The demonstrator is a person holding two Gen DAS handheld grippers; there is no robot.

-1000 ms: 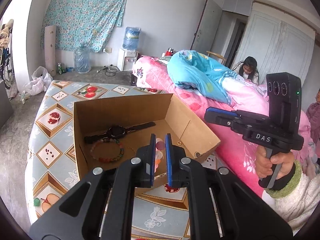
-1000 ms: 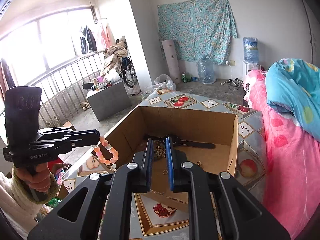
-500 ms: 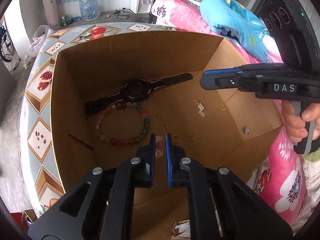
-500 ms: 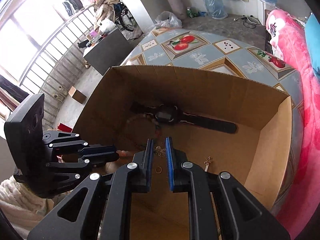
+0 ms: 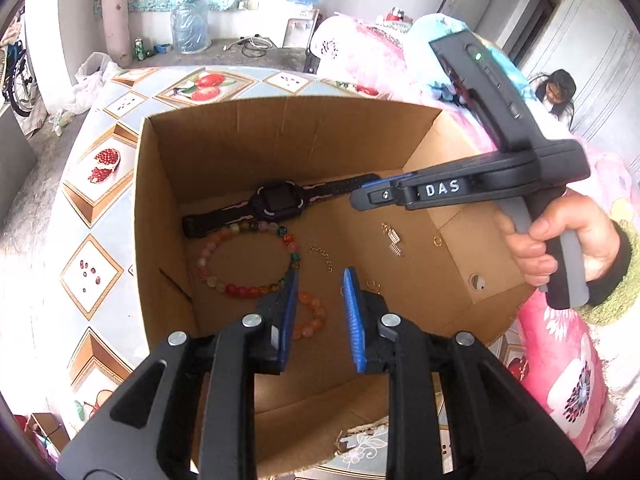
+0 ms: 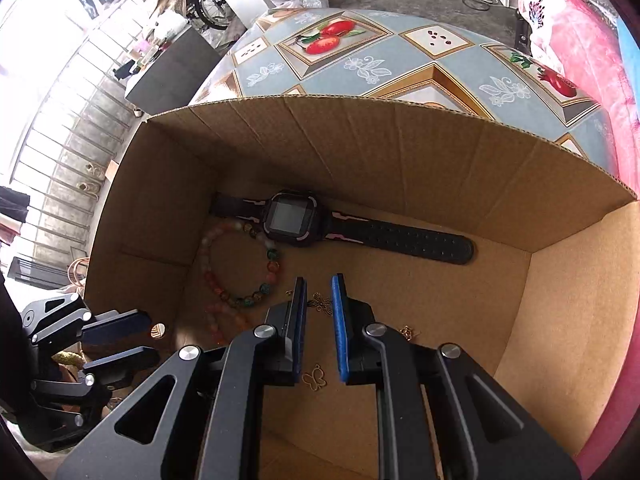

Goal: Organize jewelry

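Cardboard box (image 5: 224,152) now holds the pink bead bracelet (image 5: 312,316), which half a second ago was pinched in the left gripper (image 5: 318,312); its jaws have since parted, with the bracelet on the floor near the front wall. The right gripper (image 6: 319,320), slightly parted and empty, hovers over a butterfly charm (image 6: 322,304), likely next.

The left tool (image 5: 319,293) hung with its jaws parted above the cardboard box (image 5: 224,148), over a small orange bead bracelet (image 5: 311,315). The right tool (image 5: 362,199) reached in just above the black watch (image 5: 276,202).
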